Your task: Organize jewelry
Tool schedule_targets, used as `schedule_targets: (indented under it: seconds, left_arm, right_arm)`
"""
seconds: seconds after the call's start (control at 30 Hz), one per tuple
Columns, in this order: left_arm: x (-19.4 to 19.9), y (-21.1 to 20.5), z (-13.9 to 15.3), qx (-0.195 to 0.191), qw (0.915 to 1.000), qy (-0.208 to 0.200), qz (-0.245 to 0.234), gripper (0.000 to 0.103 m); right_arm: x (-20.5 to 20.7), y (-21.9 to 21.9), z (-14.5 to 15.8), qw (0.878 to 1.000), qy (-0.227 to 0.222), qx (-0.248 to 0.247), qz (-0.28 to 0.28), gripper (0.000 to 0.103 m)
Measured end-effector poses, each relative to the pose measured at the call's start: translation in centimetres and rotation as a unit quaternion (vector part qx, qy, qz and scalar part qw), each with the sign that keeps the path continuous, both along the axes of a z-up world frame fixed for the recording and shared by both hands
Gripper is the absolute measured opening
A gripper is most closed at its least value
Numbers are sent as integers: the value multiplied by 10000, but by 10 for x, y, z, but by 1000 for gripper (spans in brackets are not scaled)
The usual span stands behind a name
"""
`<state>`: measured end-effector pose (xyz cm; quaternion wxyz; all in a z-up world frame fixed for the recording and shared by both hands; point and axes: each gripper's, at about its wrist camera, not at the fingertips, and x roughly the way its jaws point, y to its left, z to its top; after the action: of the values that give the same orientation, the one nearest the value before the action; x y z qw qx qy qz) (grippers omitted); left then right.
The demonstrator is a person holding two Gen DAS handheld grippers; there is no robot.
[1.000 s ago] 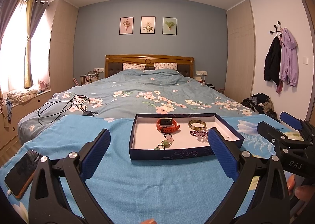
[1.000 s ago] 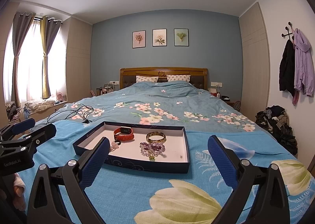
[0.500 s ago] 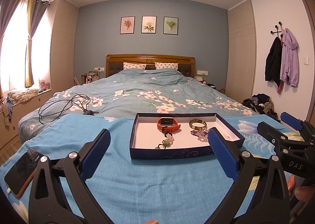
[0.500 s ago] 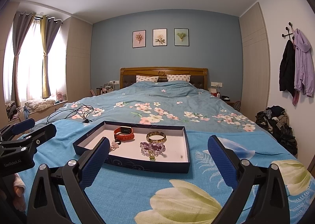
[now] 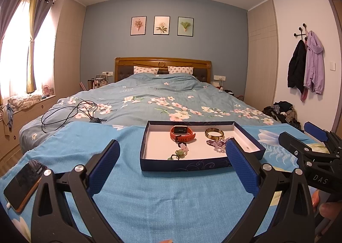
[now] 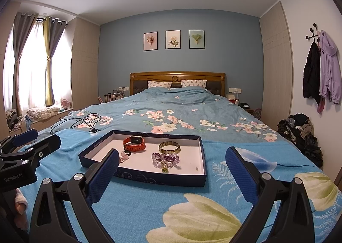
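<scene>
A shallow dark-blue tray (image 5: 183, 166) (image 6: 147, 175) with a white floor lies on a blue cloth at the foot of the bed. In it lie a red smartwatch (image 5: 182, 133) (image 6: 134, 144), a brownish bangle (image 5: 214, 133) (image 6: 169, 147), a purple bead bracelet (image 5: 218, 143) (image 6: 165, 159) and a green-and-pink bead string (image 5: 180, 151) (image 6: 124, 155). My left gripper (image 5: 172, 165) is open and empty, just short of the tray's near wall. My right gripper (image 6: 172, 168) is open and empty, in front of the tray's right half.
A phone (image 5: 22, 182) lies on the cloth at the near left. A black cable (image 5: 68, 112) is coiled on the duvet behind the cloth. A pile of clothes (image 6: 299, 134) lies on the floor to the right of the bed.
</scene>
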<state>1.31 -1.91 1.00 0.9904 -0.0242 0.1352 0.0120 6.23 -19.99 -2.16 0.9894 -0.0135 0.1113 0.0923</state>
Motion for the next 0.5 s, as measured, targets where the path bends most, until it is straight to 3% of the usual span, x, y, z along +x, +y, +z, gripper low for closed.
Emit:
schedule_targets:
  seconds: [0.4, 0.5]
  left_arm:
    - [2, 1, -4, 25, 10000, 40, 30, 98]
    - [6, 4, -6, -38, 9998, 201, 9, 98]
  right_arm:
    - [2, 0, -1, 10000, 67, -35, 39, 96]
    - [11, -11, -3, 9993, 345, -8, 104, 96]
